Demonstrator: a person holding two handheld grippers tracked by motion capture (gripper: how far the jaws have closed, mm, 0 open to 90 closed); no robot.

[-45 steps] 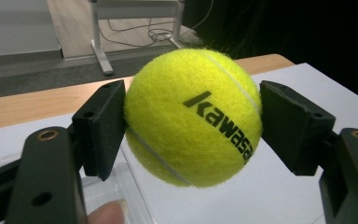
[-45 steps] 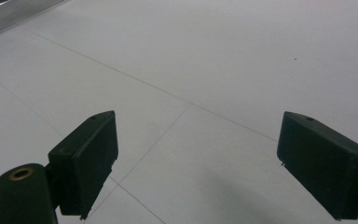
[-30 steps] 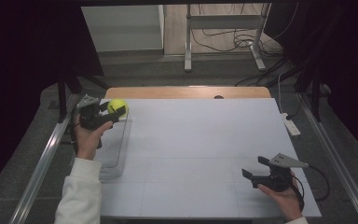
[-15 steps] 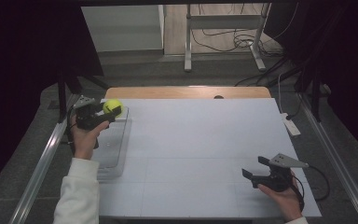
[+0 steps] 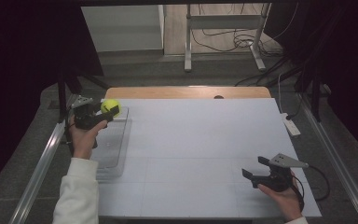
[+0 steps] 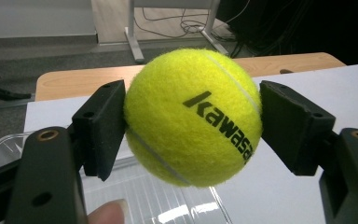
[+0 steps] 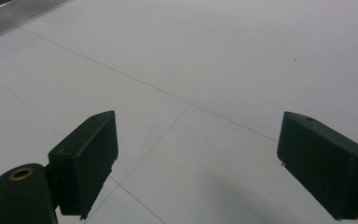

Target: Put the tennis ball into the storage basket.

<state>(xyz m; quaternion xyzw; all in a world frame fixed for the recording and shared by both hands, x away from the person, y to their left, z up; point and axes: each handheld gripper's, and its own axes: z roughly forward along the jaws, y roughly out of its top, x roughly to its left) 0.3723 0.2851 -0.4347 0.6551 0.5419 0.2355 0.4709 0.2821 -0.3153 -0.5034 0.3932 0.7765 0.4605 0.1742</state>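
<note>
- The tennis ball [image 6: 193, 116] sits clamped between the two jaws of the left tongs [image 5: 103, 111], held up in the air near the table's far left corner, above the far end of a clear plastic tray [image 5: 116, 154].
- The jaws meet the ball at its widest part, on fuzzy felt. To my eye that is a fair grip, but a round, springy ball could squirt out forward if the squeeze eases or the hand tips.
- If it drops from this height, I'd expect it to bounce off the thin plastic and roll over the left edge of the table [image 5: 196, 140] and down to the floor.
- The tray looks light and shallow; a knock from the tongs coming down could push it toward the left edge.
- The tray lies along the left edge of the table, and nothing is in it that I can make out; glare on the clear plastic makes its rim hard to read.
- The right tongs [image 5: 257, 171] rest near the table's near right corner, jaws wide apart with nothing between them, well away from the ball.
</note>
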